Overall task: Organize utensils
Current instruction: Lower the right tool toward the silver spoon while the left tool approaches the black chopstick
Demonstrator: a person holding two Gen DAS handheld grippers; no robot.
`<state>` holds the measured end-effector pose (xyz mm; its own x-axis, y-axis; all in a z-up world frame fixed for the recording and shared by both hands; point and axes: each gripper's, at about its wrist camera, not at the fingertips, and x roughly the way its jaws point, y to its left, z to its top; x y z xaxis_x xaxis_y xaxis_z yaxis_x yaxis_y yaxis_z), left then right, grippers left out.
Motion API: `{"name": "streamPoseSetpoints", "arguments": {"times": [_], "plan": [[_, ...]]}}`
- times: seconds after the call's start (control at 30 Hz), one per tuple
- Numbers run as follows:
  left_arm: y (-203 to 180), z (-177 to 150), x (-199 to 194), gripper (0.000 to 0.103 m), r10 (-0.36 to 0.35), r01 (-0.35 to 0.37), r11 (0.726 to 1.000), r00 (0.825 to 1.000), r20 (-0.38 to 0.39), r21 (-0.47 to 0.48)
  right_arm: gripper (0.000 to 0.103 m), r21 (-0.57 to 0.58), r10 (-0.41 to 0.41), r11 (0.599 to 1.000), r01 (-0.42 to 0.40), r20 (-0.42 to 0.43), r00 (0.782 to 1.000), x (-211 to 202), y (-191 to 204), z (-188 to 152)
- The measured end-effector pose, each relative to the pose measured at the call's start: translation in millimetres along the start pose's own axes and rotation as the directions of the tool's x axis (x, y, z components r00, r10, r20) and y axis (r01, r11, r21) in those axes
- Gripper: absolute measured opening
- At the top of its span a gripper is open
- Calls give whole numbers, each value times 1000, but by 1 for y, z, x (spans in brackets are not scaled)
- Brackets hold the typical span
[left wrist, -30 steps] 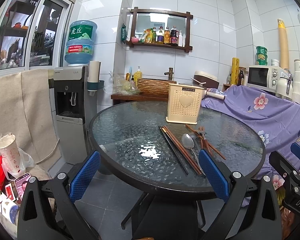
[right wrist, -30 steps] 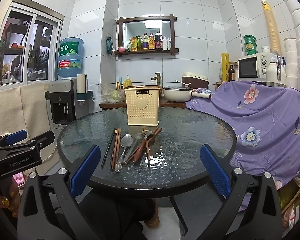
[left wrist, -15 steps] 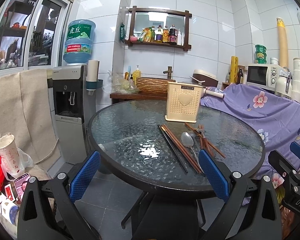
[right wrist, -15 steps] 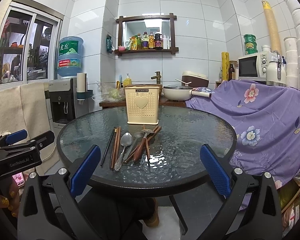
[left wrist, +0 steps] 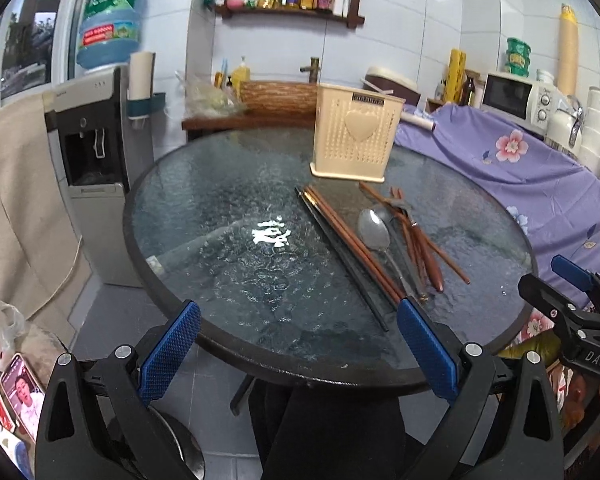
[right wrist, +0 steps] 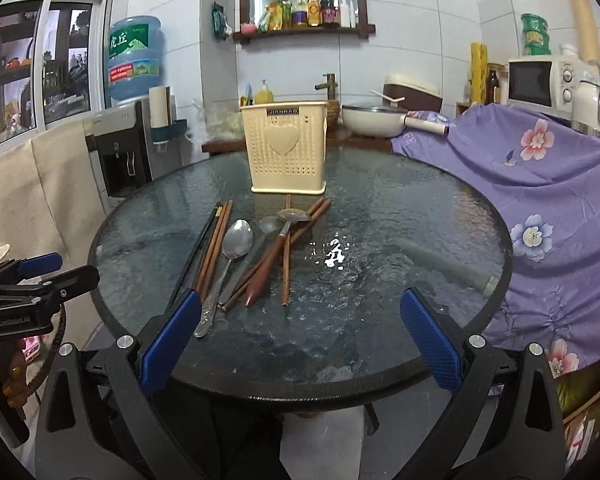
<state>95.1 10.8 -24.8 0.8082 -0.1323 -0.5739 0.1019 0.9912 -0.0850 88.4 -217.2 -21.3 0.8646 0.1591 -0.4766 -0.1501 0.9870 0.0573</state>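
Note:
A cream perforated utensil holder [left wrist: 355, 135] [right wrist: 285, 148] with a heart on its front stands upright on the round glass table [left wrist: 228, 216] [right wrist: 400, 216]. In front of it lie brown and black chopsticks [left wrist: 350, 242] [right wrist: 212, 248], a metal spoon [left wrist: 374, 230] [right wrist: 236, 242], and wooden-handled spoons [right wrist: 274, 256] [left wrist: 424, 248]. My left gripper [left wrist: 298, 340] is open at the table's near edge, nothing between its fingers. My right gripper [right wrist: 298, 332] is open too, just short of the utensil handles.
A water dispenser [left wrist: 96, 148] stands left of the table. A purple flowered cloth [right wrist: 540, 184] covers a counter on the right with a microwave [right wrist: 540, 80]. Behind are a wooden sink counter [left wrist: 260, 112] and a pan [right wrist: 374, 120]. Clutter lies on the floor at left.
Both grippers have moved forward and tilted down toward the table, so the utensils and holder appear closer. Nothing on the table has moved.

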Motion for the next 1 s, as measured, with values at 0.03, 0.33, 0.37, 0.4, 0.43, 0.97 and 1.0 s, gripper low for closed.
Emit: {"name": "streamPoseSetpoints", "arguments": {"times": [0.03, 0.33, 0.37, 0.4, 0.43, 0.97, 1.0], "plan": [[0, 0, 3, 93, -4, 4, 1000, 1000, -6, 6, 98, 2, 11, 1000, -11, -17, 1000, 6, -1, 1], [4, 21, 40, 64, -31, 33, 999, 993, -114, 14, 97, -9, 74, 997, -76, -127, 989, 50, -7, 24], [4, 23, 43, 61, -29, 31, 999, 992, -120, 19, 97, -9, 79, 997, -81, -135, 988, 53, -7, 27], [5, 25, 48, 59, -28, 31, 999, 991, -134, 22, 96, -8, 88, 996, -90, -147, 985, 59, -9, 31], [5, 28, 52, 57, -32, 36, 999, 989, -144, 22, 95, -6, 90, 996, -92, -157, 983, 63, -10, 34], [12, 80, 117, 45, -87, 89, 996, 967, -240, -2, 68, 68, 117, 993, -101, -295, 948, 155, -34, 77], [12, 81, 121, 45, -86, 88, 996, 966, -245, -2, 66, 72, 113, 993, -95, -300, 947, 161, -36, 79]]}}
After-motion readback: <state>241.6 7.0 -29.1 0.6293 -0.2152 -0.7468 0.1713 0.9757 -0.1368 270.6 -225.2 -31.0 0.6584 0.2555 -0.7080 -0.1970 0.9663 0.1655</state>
